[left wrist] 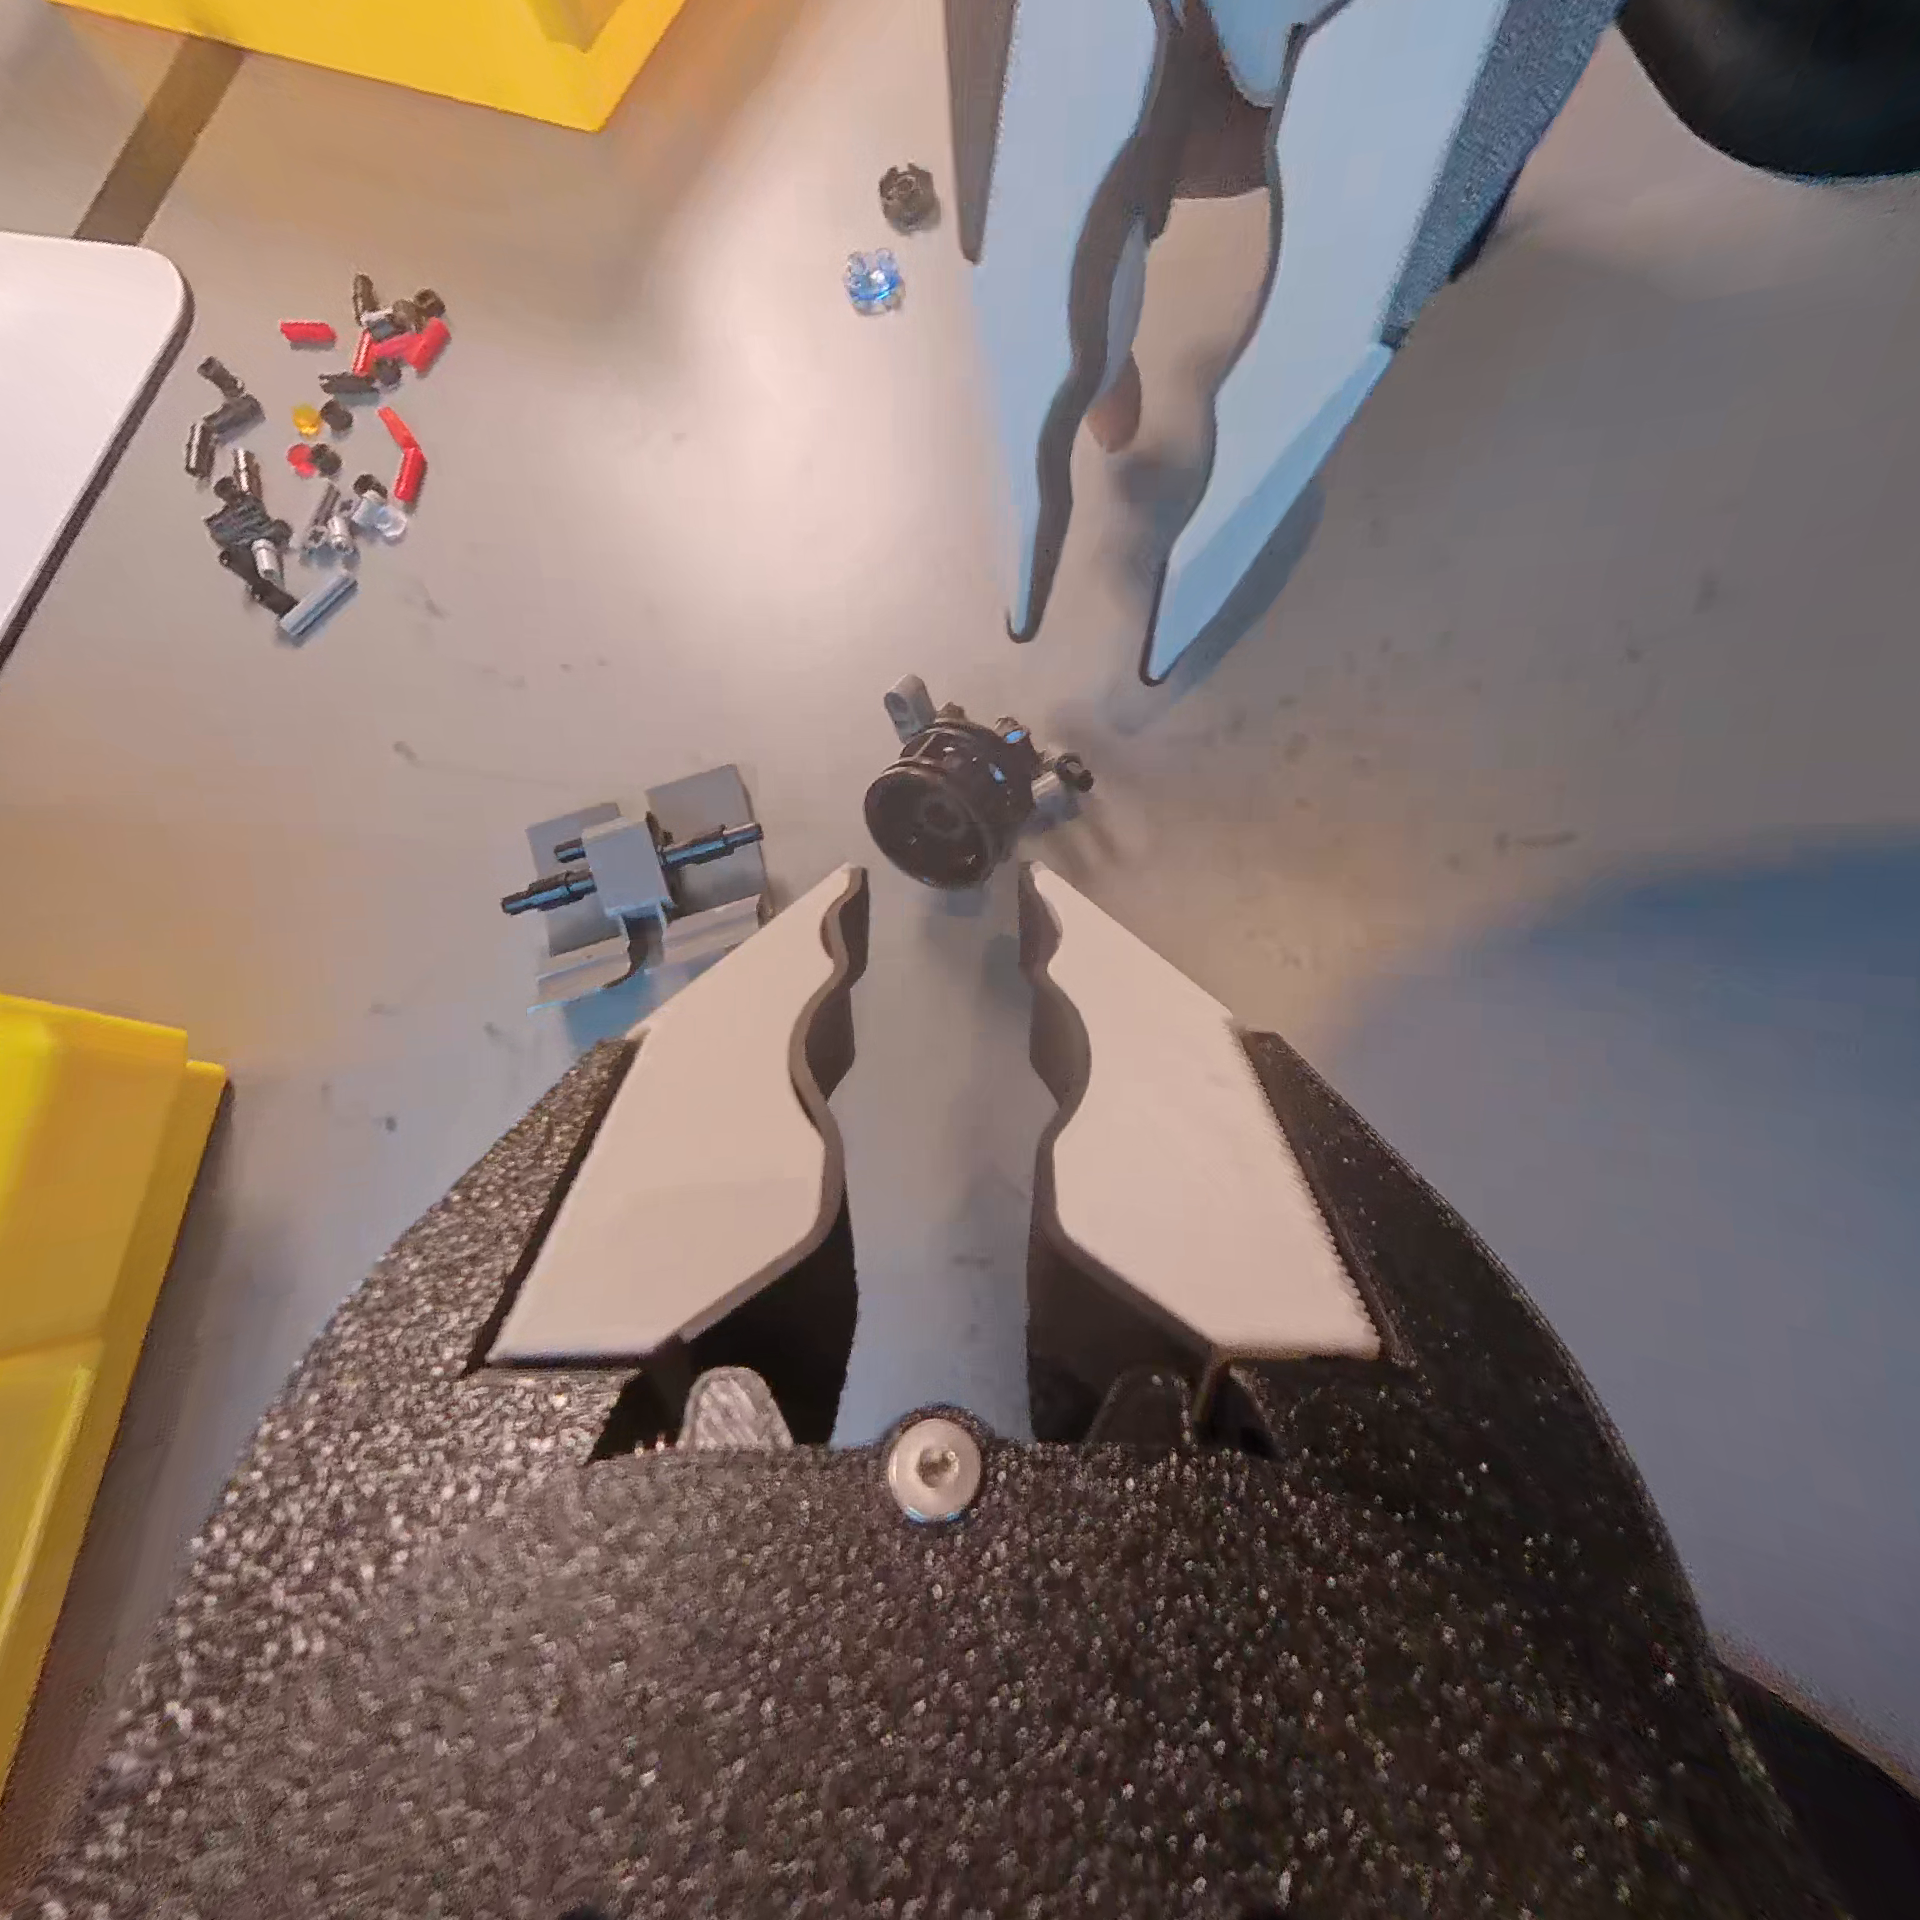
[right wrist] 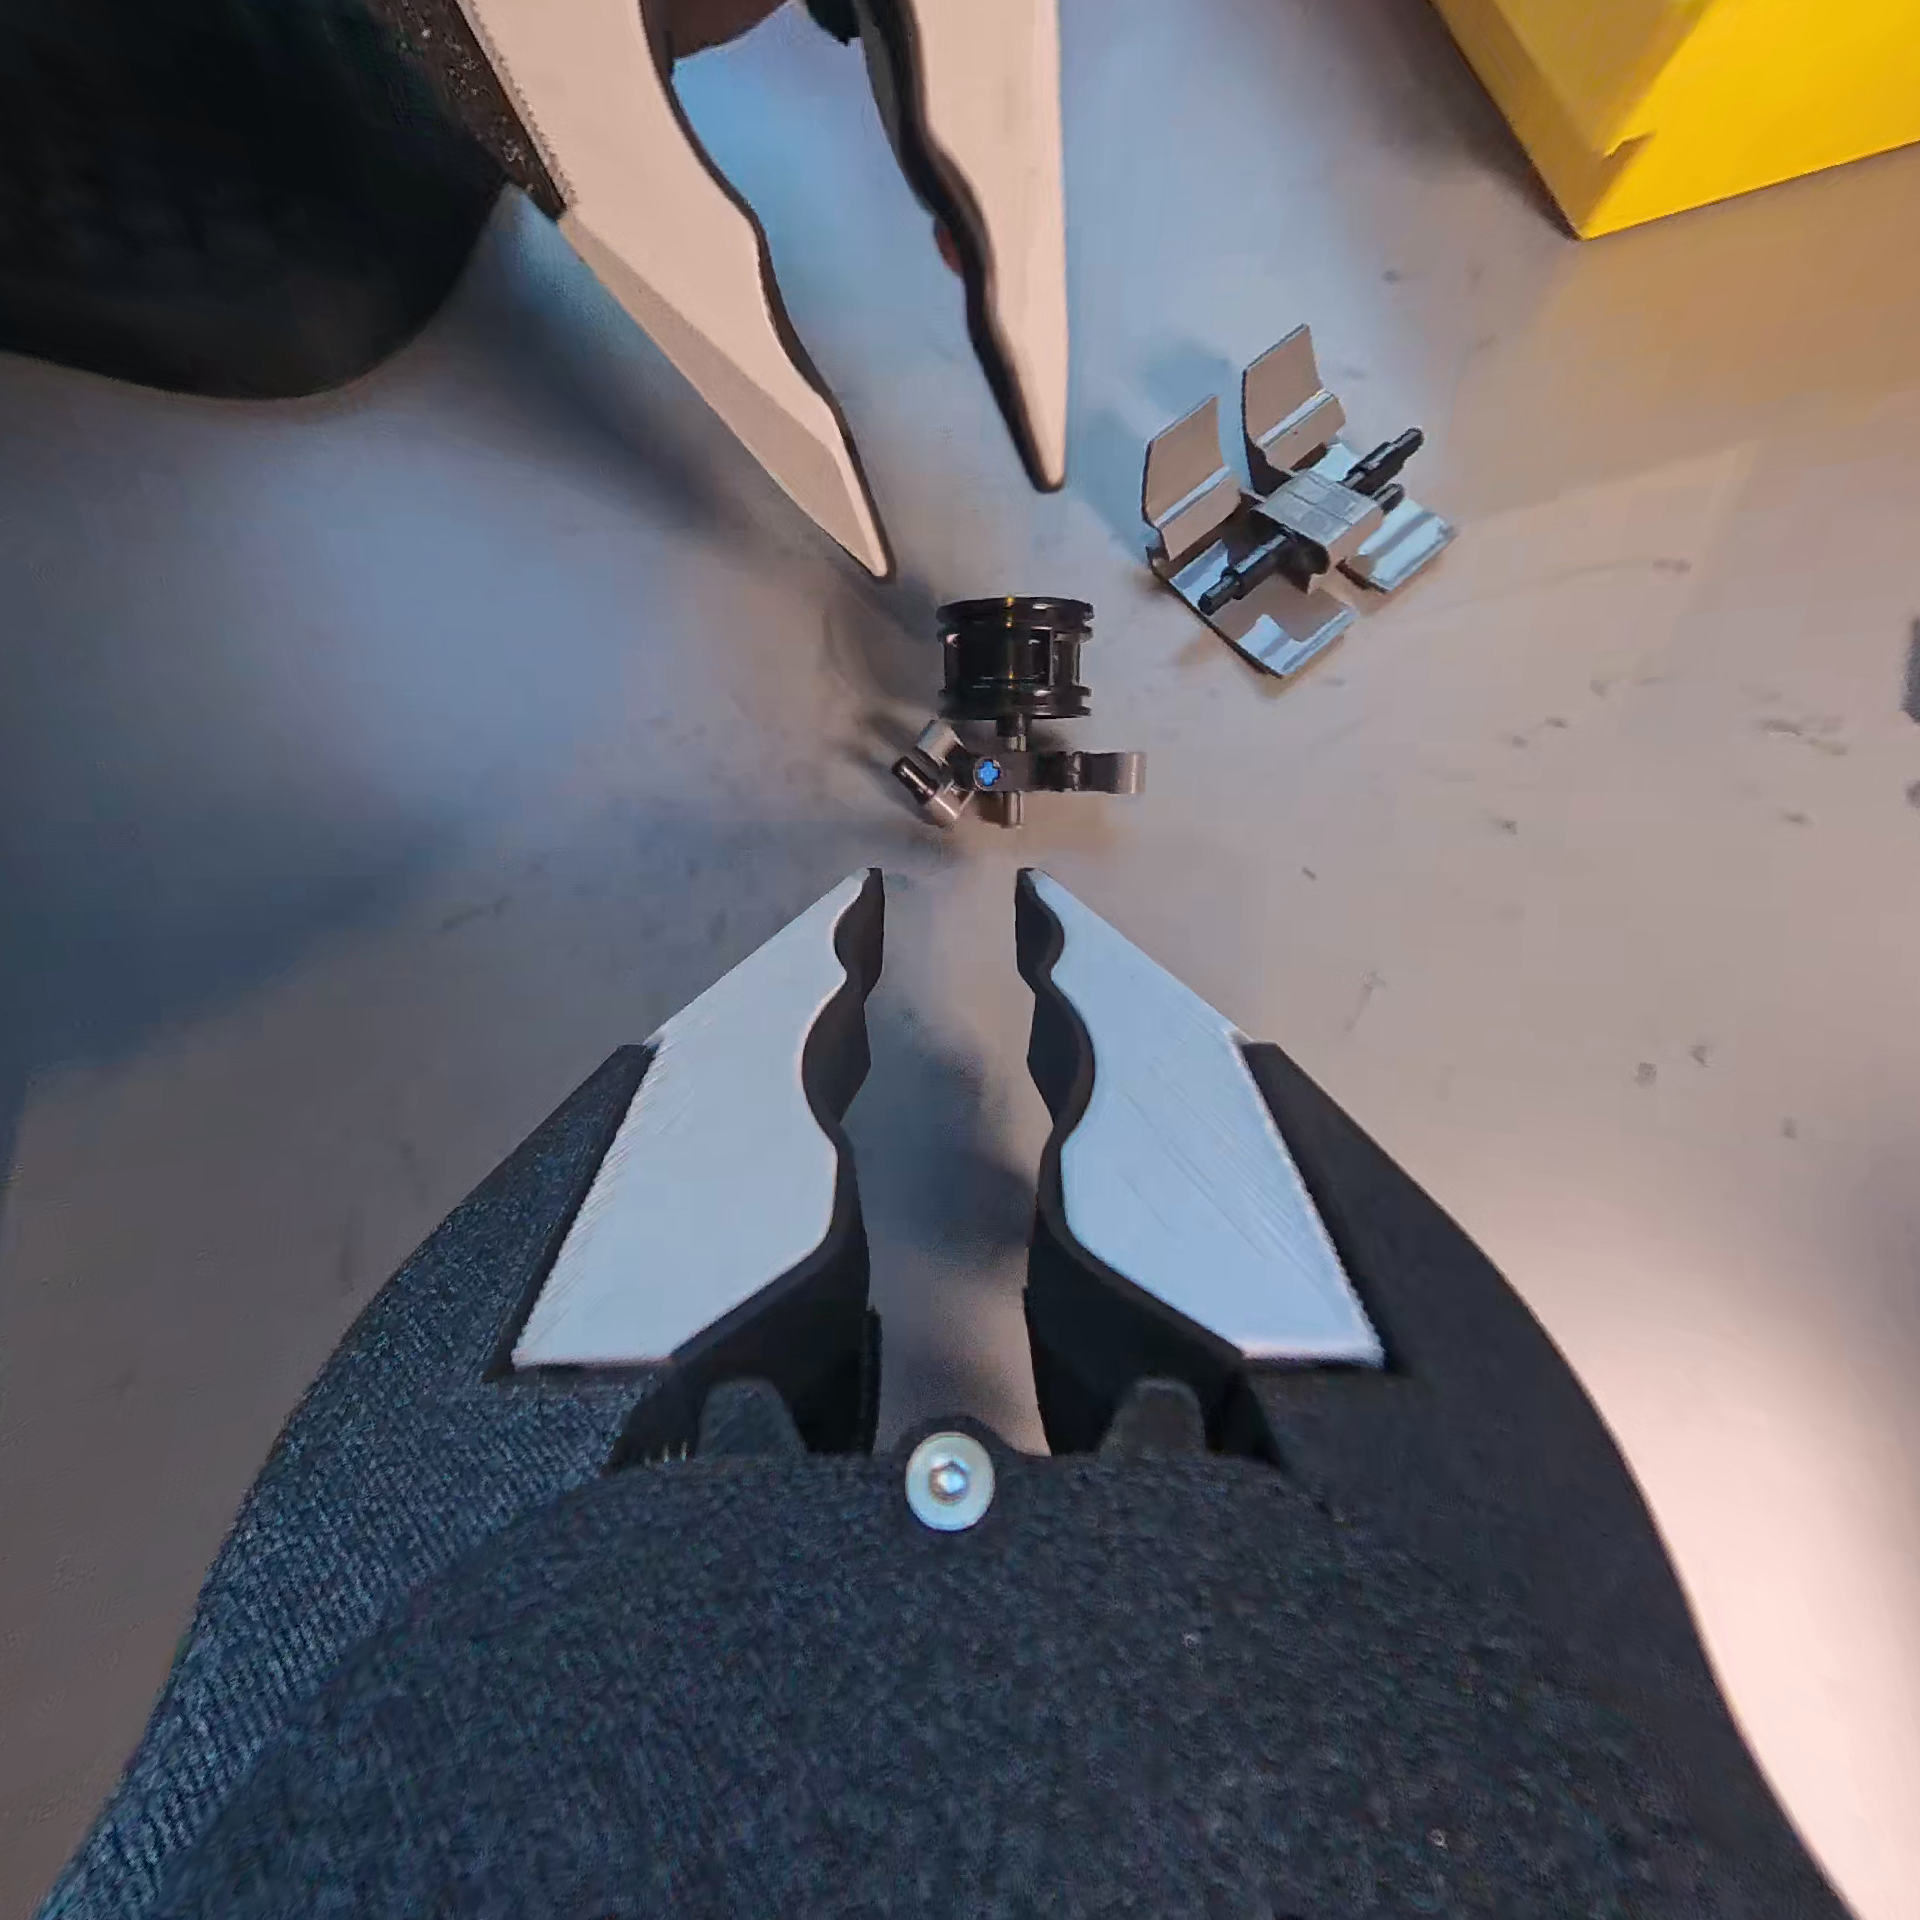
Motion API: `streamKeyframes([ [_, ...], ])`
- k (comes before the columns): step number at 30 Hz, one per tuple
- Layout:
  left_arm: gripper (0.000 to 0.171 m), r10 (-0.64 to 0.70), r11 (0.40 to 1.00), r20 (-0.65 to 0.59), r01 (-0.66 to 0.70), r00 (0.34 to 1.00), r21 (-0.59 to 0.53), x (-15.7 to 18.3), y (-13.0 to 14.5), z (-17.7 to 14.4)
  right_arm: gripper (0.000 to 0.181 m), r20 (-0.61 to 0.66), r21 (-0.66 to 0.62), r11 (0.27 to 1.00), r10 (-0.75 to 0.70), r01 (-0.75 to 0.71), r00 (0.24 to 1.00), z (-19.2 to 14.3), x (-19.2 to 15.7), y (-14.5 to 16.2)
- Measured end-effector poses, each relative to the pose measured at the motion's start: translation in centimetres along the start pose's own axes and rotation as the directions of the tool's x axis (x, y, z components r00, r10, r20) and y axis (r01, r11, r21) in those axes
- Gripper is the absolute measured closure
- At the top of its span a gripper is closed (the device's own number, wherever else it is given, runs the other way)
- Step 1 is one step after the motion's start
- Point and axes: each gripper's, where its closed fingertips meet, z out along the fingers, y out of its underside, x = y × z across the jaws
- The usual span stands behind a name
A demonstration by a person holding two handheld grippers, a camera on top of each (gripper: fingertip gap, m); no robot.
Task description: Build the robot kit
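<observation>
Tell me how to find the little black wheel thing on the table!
Look at the grey table, in the gap between the two tools facing each other. The black wheel piece lies there, with small grey connectors and a blue pin stuck on one end. The grey clip piece nearby is flat with black pins, not round.

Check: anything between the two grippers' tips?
Yes: the black wheel piece lies on the table between left gripper and right gripper, touching neither. Both views show it.
</observation>
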Motion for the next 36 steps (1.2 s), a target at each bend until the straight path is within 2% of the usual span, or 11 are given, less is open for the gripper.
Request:
streamKeyframes([
  [4, 0.117, -0.090, 0.996, -0.077, 0.091, 0.993, 0.005, -0.4, 0.4, 1.0, 0.156, -0.010, 0.008, 1.000, -0.003, 0.003, 1.000, 0.6, 0.0, -0.3],
  [6, 0.112, -0.100, 0.995, -0.132, 0.102, 0.986, 0.012, 0.0, -0.1, 1.9, 0.156, 0.009, -0.004, 1.000, 0.005, -0.005, 1.000, 0.8, -0.4, -0.5],
  [11, 0.138, -0.045, 0.999, -0.150, 0.045, 0.988, 0.000, 0.5, -0.7, 3.1, 0.166, -0.016, -0.042, 0.999, 0.003, -0.004, 1.000, 1.0, -0.7, -0.2],
  [15, 0.138, 0.037, 0.999, -0.076, -0.040, 0.996, -0.035, 0.8, -0.9, 3.0, 0.174, -0.052, -0.070, 0.997, -0.021, 0.017, 0.998, 1.3, -0.4, -0.1],
  [22, 0.139, 0.118, 0.986, 0.009, -0.116, 0.993, -0.120, 1.1, -1.4, 2.8, 0.175, -0.052, -0.060, 0.998, -0.032, 0.029, 0.998, 1.3, -0.7, -0.1],
  [25, 0.139, 0.202, 0.966, 0.033, -0.193, 0.979, -0.174, 1.3, -1.5, 2.7, 0.178, -0.017, -0.037, 0.999, 0.010, -0.011, 1.000, 1.1, -1.1, -0.2],
  [27, 0.139, 0.273, 0.941, 0.040, -0.258, 0.961, -0.219, 1.3, -1.5, 2.9, 0.181, 0.125, 0.059, 0.993, 0.094, -0.102, 0.988, 0.7, -3.0, -1.8],
  [28, 0.139, 0.296, 0.931, 0.015, -0.285, 0.955, -0.229, 1.7, -1.5, 3.1, 0.181, 0.158, 0.069, 0.988, 0.124, -0.136, 0.980, 0.5, -3.5, -2.3],
  [30, 0.139, 0.302, 0.928, -0.048, -0.305, 0.952, -0.211, 2.4, -1.8, 3.5, 0.181, 0.072, -0.032, 0.999, 0.014, -0.012, 0.997, 0.3, -2.6, -0.6],
  [33, 0.138, 0.323, 0.917, -0.101, -0.337, 0.941, -0.212, 2.0, -1.9, 3.3, 0.180, 0.125, 0.078, 0.997, 0.013, -0.022, 0.992, -2.1, -2.5, -1.6],
  [36, 0.138, 0.304, 0.927, -0.221, -0.341, 0.927, -0.154, 3.0, -2.2, 3.2, 0.160, 0.017, 0.087, 0.994, -0.066, 0.064, 0.998, -3.0, -0.5, -0.7],
])
